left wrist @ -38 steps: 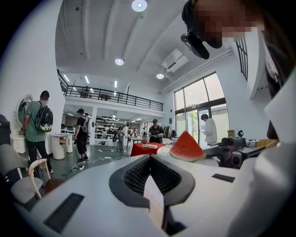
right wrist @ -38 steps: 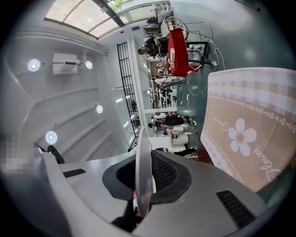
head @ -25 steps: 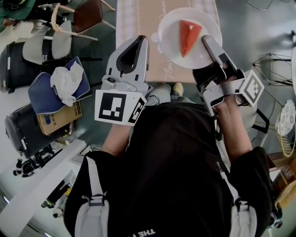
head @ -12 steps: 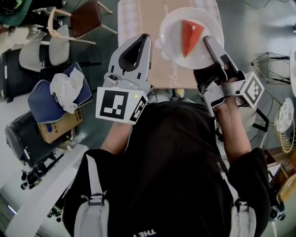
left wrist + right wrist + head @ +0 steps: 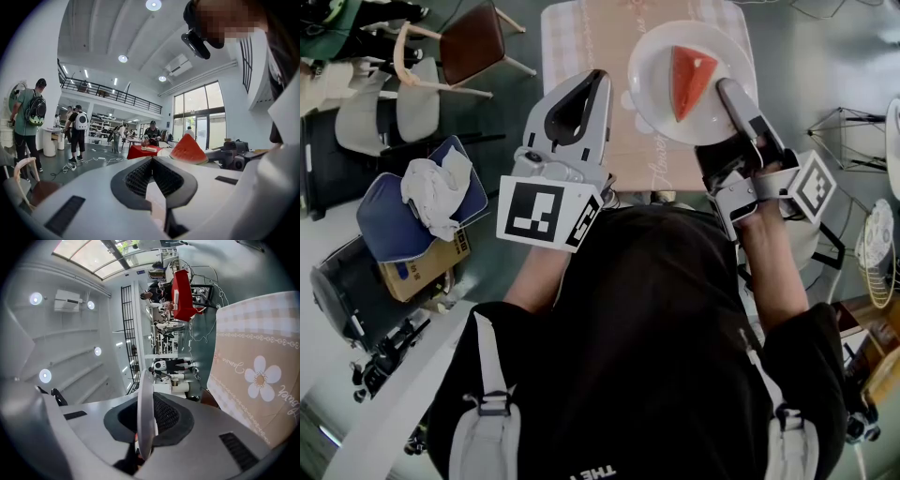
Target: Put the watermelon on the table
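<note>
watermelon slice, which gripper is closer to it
Right. The right gripper clamps the rim of the plate that the watermelon slice lies on; the left gripper is shut and empty, off to the plate's left.

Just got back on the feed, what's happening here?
A person holds a gripper in each hand. The right gripper has its jaws clamped on the rim of a white plate carrying a watermelon slice, over the cloth-covered table. The left gripper is shut and empty beside it. Whether the plate touches the table is unclear.

Brown chair (image 5: 473,42), blue cushion (image 5: 382,204), cardboard box (image 5: 427,269)
</note>
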Motion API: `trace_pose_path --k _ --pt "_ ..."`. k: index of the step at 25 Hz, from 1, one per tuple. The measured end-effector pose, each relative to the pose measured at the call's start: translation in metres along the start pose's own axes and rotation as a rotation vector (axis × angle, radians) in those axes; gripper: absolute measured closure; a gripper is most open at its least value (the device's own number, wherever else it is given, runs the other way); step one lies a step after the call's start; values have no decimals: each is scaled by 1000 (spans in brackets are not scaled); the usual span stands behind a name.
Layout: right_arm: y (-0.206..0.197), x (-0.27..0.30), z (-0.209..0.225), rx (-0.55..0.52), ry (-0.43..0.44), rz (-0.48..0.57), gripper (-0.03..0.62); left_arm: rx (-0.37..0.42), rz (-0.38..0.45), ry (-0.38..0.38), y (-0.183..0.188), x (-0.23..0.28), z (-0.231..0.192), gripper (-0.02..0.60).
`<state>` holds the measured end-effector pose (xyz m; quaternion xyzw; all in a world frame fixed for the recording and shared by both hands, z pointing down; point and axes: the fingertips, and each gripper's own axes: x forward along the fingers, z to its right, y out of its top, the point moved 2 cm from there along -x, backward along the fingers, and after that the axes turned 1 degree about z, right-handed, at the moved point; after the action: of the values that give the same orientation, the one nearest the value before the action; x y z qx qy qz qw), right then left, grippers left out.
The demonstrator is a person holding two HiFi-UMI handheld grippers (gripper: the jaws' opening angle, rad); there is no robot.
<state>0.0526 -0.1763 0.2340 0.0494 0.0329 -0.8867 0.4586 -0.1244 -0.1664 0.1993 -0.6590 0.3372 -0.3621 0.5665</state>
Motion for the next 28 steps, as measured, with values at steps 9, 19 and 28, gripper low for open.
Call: trace_pose_path --k 9,19,28 --pt "-2 5 -4 -20 9 32 563 -11 9 -31 1 3 -14 567" --pt "-8 10 7 -26 -11 71 563 -36 3 -73 -7 7 -27 568" --pt "-16 22 18 -21 -13 72 563 -50 -9 -79 -15 7 -45 568"
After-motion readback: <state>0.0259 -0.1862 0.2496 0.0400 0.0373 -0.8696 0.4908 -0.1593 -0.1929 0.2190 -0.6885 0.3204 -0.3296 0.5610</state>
